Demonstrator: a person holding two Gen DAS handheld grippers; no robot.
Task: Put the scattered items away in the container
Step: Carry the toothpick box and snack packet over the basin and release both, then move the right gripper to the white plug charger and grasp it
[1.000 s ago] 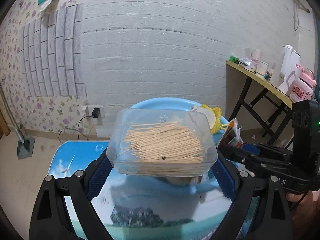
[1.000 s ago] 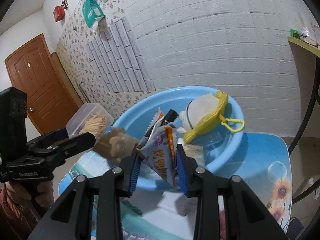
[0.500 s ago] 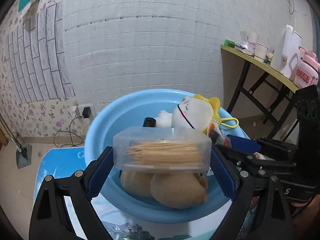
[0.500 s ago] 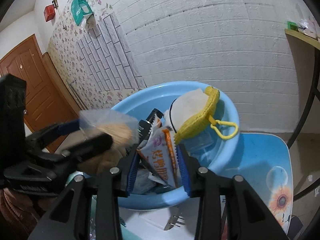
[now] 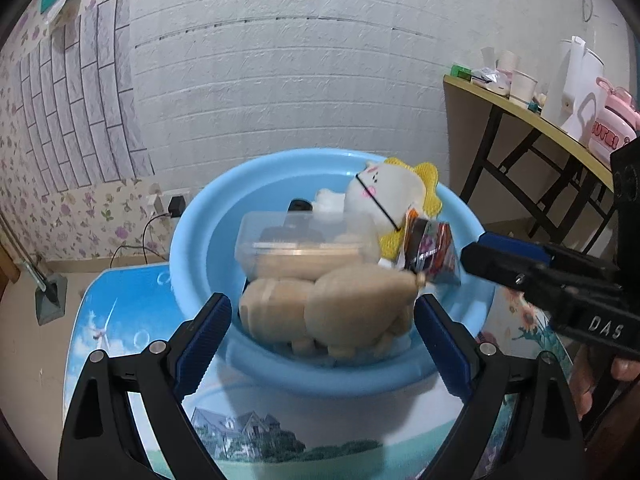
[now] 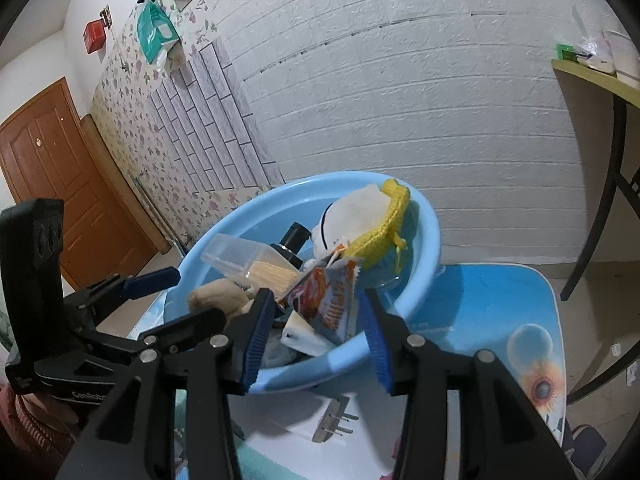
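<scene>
Left gripper [image 5: 322, 344]: jaws wide apart, nothing between the pads; the clear toothpick box [image 5: 304, 246] lies free in the basin [image 5: 188, 240], tilted on the brown plush [image 5: 332, 304]. Judged released.

Right gripper [image 6: 316, 332]: jaws opening; the snack packet [image 6: 332, 304] stands between them over the basin's near rim. The right pad shows clear of it; contact at the left pad cannot be told. Judged a release under way, packet sliding in among the other items.

Basin contents, as seen: toothpick box, brown plush, white plush with yellow trim [image 5: 384, 196], a black cylinder [image 6: 294, 242], snack packet, and a white block [image 6: 304, 334] low at the near side.

Outstanding: a white plug [image 6: 320, 428] with metal prongs lies on the table [image 6: 500, 312] just in front of the basin, under the right gripper. Other objects at the lower edge of the right view are too cut off to identify. The rest of the table in view carries nothing loose.

Assessment: task near its end; at least the plug is left to pick up
</scene>
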